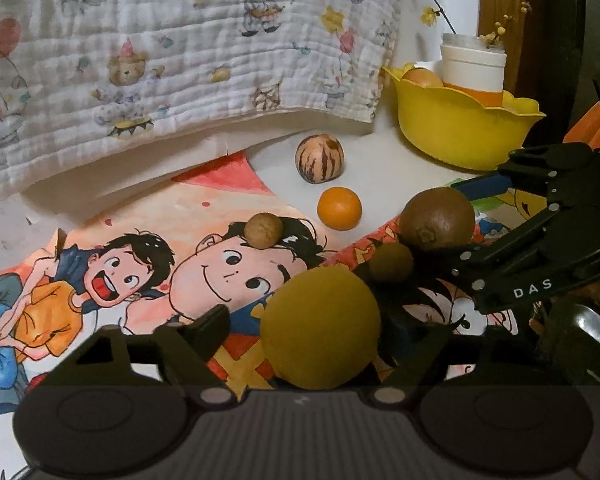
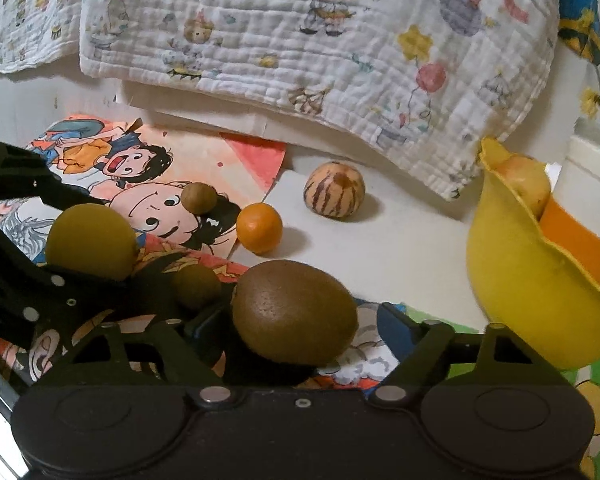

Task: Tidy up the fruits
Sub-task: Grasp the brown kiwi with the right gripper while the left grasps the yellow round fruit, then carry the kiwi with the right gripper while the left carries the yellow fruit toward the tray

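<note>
My left gripper point(image 1: 320, 332) is shut on a round yellow-green fruit point(image 1: 320, 328), which also shows in the right wrist view point(image 2: 91, 240). My right gripper point(image 2: 296, 320) is shut on a brown kiwi point(image 2: 295, 312), which also shows in the left wrist view point(image 1: 437, 218). On the table lie an orange point(image 1: 339, 208), a striped melon-like fruit point(image 1: 319, 158), a small brown fruit point(image 1: 263, 230) and another small brown fruit point(image 1: 392, 263). A yellow bowl point(image 1: 460, 128) stands at the back right and holds a pale fruit point(image 1: 422, 78) and an orange-and-white cup point(image 1: 474, 68).
A cartoon poster point(image 1: 140, 264) covers the table. A printed quilted cloth point(image 1: 180, 48) hangs at the back over the table's far side. The yellow bowl point(image 2: 512, 280) is close on the right of my right gripper.
</note>
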Demonstrator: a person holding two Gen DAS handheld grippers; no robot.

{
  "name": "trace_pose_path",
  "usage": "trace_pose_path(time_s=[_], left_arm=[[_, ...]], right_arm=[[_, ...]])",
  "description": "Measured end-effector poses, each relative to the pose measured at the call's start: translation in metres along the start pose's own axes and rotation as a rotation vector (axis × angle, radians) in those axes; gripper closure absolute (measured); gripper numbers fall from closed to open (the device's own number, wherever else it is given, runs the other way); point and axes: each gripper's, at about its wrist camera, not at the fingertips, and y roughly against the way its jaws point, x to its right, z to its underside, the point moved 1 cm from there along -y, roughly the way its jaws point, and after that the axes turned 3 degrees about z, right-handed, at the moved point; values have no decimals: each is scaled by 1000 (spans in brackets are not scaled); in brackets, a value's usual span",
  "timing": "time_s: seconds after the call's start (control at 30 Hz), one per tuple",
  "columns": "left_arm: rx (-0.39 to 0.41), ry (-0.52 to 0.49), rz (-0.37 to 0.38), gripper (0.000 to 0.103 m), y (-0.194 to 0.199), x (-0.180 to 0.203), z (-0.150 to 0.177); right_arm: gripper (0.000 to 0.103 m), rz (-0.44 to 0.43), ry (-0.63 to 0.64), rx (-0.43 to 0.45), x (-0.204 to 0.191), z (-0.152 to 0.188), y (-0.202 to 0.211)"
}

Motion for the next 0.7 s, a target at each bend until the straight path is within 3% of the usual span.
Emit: trace_pose_path(time_s=[0.4, 0.7], left_arm=[[2, -6, 27, 41, 1, 2, -1], [-5, 4, 14, 42, 3, 5, -1]], right_arm=[[36, -50, -45, -6, 6, -2, -2], [38, -52, -26, 4, 4, 0, 0]])
